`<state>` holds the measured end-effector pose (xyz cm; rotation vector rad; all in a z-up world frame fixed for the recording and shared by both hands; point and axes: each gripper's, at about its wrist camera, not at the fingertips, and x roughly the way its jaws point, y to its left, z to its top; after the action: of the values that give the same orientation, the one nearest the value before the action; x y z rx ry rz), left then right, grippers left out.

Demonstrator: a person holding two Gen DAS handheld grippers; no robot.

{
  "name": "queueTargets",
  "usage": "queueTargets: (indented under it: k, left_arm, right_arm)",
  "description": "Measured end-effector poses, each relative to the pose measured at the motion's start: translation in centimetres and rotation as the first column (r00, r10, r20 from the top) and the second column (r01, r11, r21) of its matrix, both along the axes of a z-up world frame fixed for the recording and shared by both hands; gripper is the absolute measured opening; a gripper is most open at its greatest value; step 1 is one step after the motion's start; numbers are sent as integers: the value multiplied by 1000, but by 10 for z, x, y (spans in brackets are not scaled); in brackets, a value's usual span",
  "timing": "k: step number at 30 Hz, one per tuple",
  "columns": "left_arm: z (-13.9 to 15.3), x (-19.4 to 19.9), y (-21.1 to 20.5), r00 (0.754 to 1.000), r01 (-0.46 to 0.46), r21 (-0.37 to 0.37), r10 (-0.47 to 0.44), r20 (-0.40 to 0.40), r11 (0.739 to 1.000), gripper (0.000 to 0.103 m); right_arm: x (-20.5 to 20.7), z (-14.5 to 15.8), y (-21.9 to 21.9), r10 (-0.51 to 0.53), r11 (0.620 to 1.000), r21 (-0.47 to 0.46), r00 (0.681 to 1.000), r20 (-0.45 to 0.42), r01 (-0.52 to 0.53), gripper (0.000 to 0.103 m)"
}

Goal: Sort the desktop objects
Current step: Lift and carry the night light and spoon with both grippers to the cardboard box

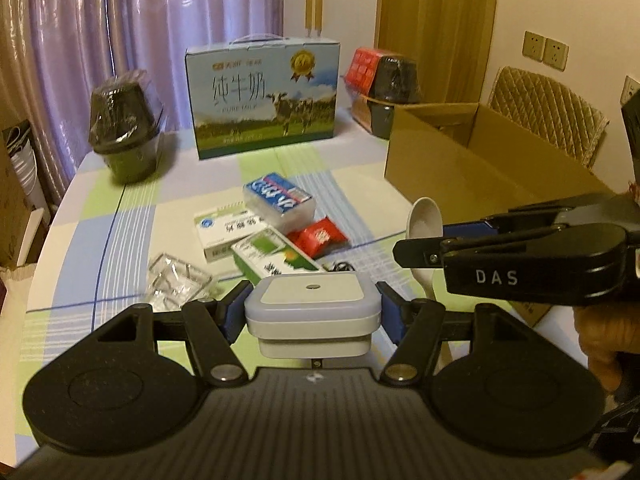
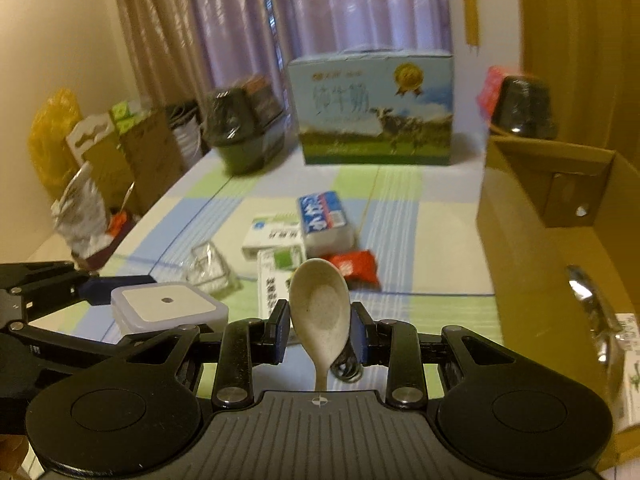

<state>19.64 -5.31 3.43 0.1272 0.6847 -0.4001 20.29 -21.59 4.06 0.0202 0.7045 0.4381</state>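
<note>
Where curtains hang, checked tablecloth

Background stuff only: purple curtains hung behind the desk, and a blue-and-green milk carton with a cow on it and a carry handle stood at the middle of the far edge. A black pot wrapped in clear plastic sat near the far left corner. The far right corner had a red box with a second wrapped black pot touching it. Past the right edge were a quilted chair back, two wall sockets and a wooden door. Off the left edge were a yellow bag, some cardboard cartons and a crinkled foil bag.
</note>
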Motion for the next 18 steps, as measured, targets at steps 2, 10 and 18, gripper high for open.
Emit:
queueTargets:
  k: [2,10,18]
  left_arm:
    - [4,1,-3,1000,0,-4,0,7,1000,61]
    - [20,1,-20,999,9,-21,-9,36,1000,61]
    - [40,0,-51,995,31,-51,-26,91,998,61]
  right_arm:
    - [0,4,-6,-23,1000,9,1000,13,23,29]
    - [-3,24,-35,-108,994,33,990,88,105,29]
    - [0,70,-53,-136,990,47,974,181,130,29]
